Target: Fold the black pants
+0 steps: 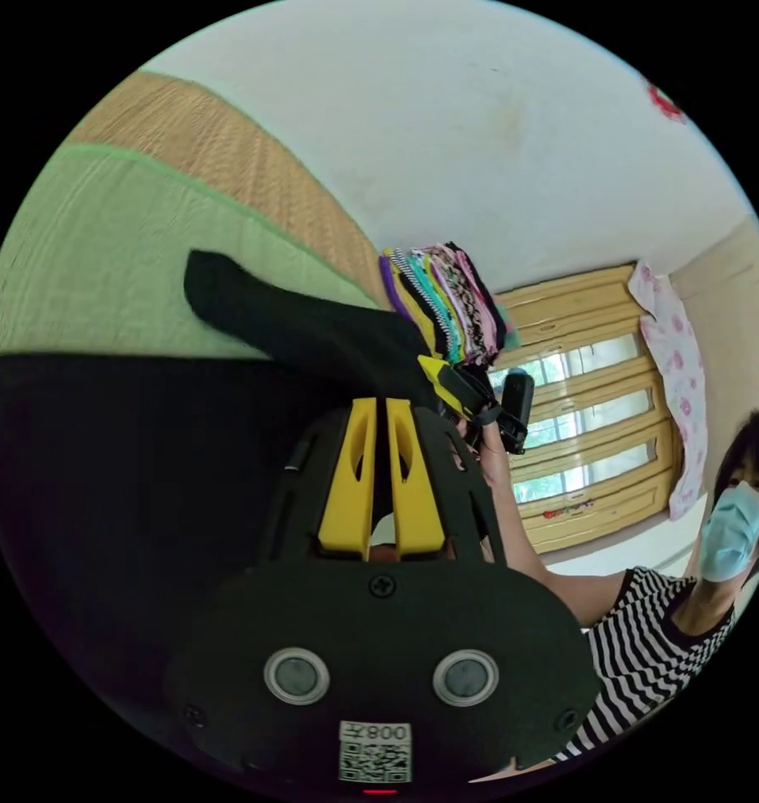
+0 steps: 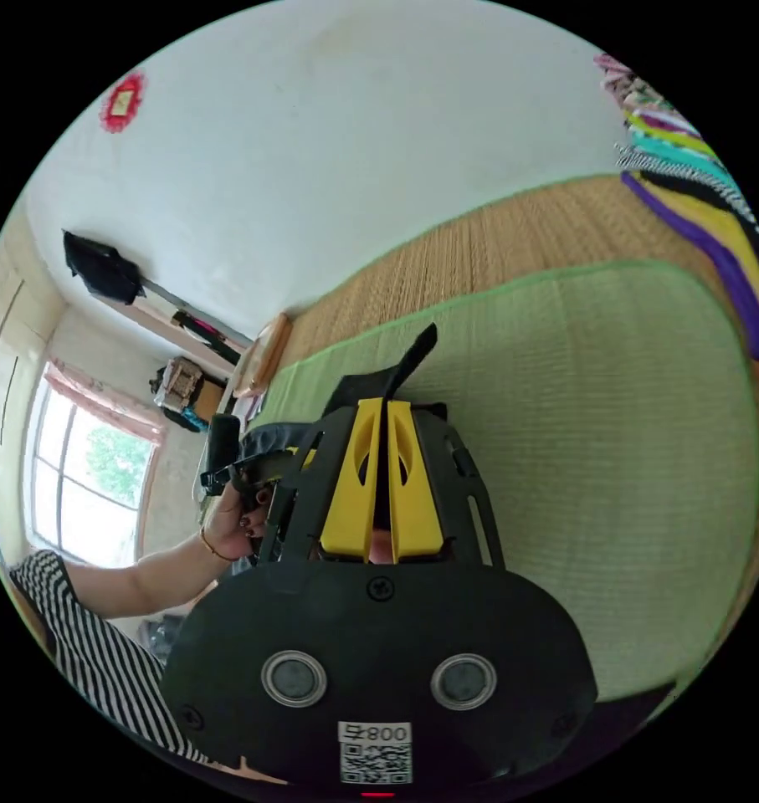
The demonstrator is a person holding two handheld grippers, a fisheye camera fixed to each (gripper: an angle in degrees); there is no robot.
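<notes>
On the green mat, left gripper view: the soft black pants [image 1: 304, 330] rise from a broad dark spread of cloth low in the view up to a lifted edge.
Left gripper: the yellow-jawed gripper on a black body [image 1: 380, 410] has its two jaws pressed close together, with a thin strip of the black cloth pinched between them.
Other gripper: the right gripper [image 1: 443, 376] shows just beyond, its yellow jaws closed on the same lifted edge of the pants, held by a hand [image 1: 489, 456].
Surface: the pale green woven mat [image 1: 103, 251] lies under the pants, bordered by a tan straw mat [image 1: 228, 159].
Stack: a pile of folded clothes in purple, yellow, teal and pink [image 1: 450, 301] sits behind the lifted cloth.
Person: a striped sleeve [image 1: 638, 644] shows at the side, near a yellow-framed window [image 1: 588, 418].

Over the green mat, right gripper view: the mat [image 2: 613, 460] spreads wide behind the jaws.
Right gripper: its yellow jaws [image 2: 383, 410] are pressed together, pinching a narrow black fold of the pants [image 2: 412, 355] that stands up past the tips.
Other gripper: the left gripper [image 2: 300, 458] appears beside it, held by a hand [image 2: 233, 523]; I cannot tell how its jaws stand here.
Stack: the folded clothes [image 2: 697, 192] lie at the mat's far edge.
</notes>
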